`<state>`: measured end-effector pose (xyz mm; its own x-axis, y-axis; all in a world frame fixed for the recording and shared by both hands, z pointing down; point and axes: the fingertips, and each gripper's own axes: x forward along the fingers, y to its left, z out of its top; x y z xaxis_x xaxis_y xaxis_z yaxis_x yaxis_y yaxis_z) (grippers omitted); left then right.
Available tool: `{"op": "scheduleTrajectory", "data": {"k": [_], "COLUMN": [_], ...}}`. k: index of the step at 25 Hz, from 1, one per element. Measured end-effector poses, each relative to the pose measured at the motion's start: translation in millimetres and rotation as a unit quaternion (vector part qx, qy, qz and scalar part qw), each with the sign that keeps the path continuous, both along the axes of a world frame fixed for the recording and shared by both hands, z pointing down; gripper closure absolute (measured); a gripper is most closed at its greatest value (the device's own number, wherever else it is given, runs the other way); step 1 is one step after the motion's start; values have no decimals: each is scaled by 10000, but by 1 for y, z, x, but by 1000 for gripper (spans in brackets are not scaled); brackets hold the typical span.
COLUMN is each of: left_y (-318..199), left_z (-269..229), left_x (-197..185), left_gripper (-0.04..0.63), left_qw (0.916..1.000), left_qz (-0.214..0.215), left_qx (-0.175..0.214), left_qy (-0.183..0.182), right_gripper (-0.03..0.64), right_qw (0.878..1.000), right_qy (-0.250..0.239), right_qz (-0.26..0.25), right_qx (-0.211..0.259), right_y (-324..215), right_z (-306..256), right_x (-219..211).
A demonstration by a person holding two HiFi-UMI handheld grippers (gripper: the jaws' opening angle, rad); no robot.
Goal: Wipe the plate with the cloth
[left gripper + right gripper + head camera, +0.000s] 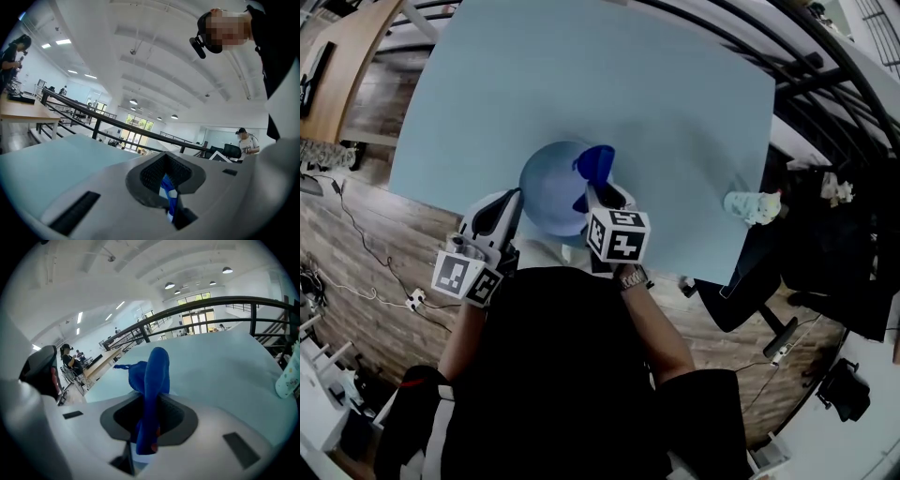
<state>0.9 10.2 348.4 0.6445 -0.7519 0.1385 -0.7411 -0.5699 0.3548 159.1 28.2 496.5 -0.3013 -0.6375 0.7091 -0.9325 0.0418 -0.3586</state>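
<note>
Plate (546, 192) sits at near edge of surface (675, 103), left claw (514, 202) clamped on its rim. Right claw (596, 193) grips cloth (596, 165) against plate's right edge. Wiping looks barely begun; most remains.

Log: you are working over a pale blue worktop (581, 84) standing on a wood-plank floor (384, 244). Black railings (130, 126) are running behind. Ceiling lights (133, 101) are glowing, and daylight is coming through far windows (140, 122).
</note>
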Motion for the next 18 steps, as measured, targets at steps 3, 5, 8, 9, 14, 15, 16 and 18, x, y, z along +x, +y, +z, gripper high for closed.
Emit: {"op": "scheduleTrajectory", "data": {"k": [3,5,8,9,14,15,16,18], "left_y": [-2,-6,-15,-17,-24,-26,-28,-33], "left_z": [8,11,13,14,22,23,24,26], "left_x": [1,2,3,2,-2,-2,-3,-3], "left_gripper": [595,594,595,595,594,595,595,594], "left_qw": [9999,9999,9999,9999,9996,9996,9995,9994], "left_qz": [12,21,4,-7,-2,3,11,25], "left_qx": [-103,-135,-144,-153,-271,-298,-322,-355], "left_qy": [13,14,13,12,13,19,21,17], "right_gripper": [538,538,538,538,538,538,538,538], "right_qw": [9992,9977,9947,9935,9877,9865,9854,9833], "right_qy": [101,112,113,121,100,90,81,58], "right_qz": [-86,-113,-125,-123,-71,-60,-50,-30], "right_qx": [-385,-658,-1019,-1126,-1560,-1633,-1701,-1821], "right_y": [1,2,1,0,-2,-2,-3,-5], "right_z": [23,39,61,68,95,100,105,112], "right_x": [-2,-1,-1,-1,-2,-3,-3,-4]}}
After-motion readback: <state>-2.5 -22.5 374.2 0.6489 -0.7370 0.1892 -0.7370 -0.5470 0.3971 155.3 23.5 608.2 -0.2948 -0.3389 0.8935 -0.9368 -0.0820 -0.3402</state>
